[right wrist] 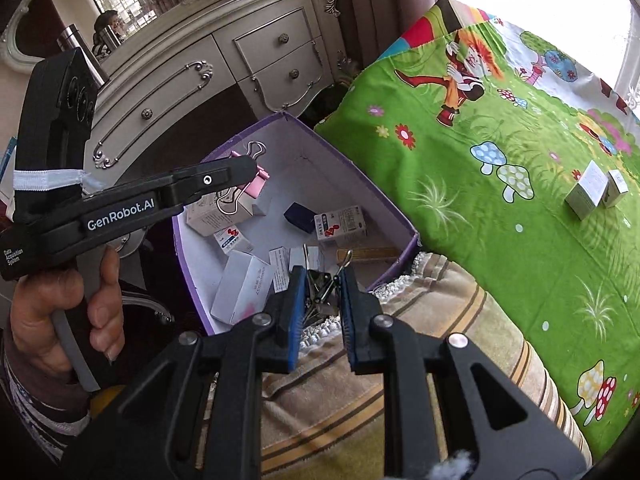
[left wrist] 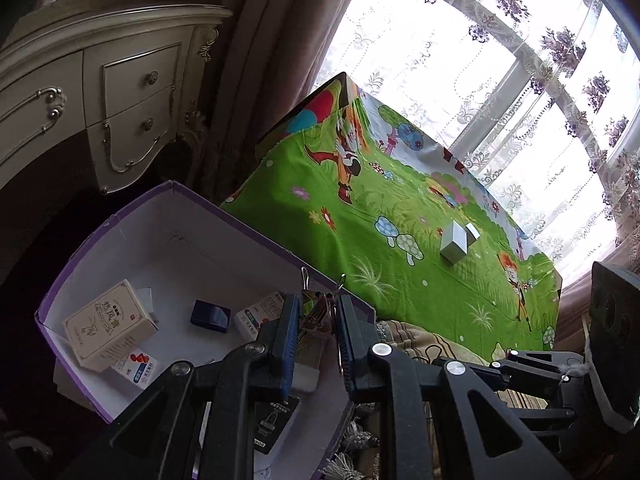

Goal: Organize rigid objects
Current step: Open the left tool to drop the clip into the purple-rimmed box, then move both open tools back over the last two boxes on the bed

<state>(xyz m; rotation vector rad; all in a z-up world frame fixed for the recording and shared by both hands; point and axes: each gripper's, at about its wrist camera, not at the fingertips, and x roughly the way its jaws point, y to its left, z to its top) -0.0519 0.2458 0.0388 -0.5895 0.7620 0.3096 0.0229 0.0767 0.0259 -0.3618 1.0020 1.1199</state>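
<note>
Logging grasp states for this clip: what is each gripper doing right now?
Left gripper: shut on a pink binder clip, above the purple box.
Right gripper: open, holding nothing.

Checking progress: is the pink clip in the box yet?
Not yet. The left tongs hold the pink clip above the purple box, clear of the cartons inside.

A home bedroom is showing: an ornate dressing table [right wrist: 224, 60] with mirror [right wrist: 100, 4], lace curtains [left wrist: 540, 80], and cartoon-print cloth [right wrist: 500, 160].
</note>
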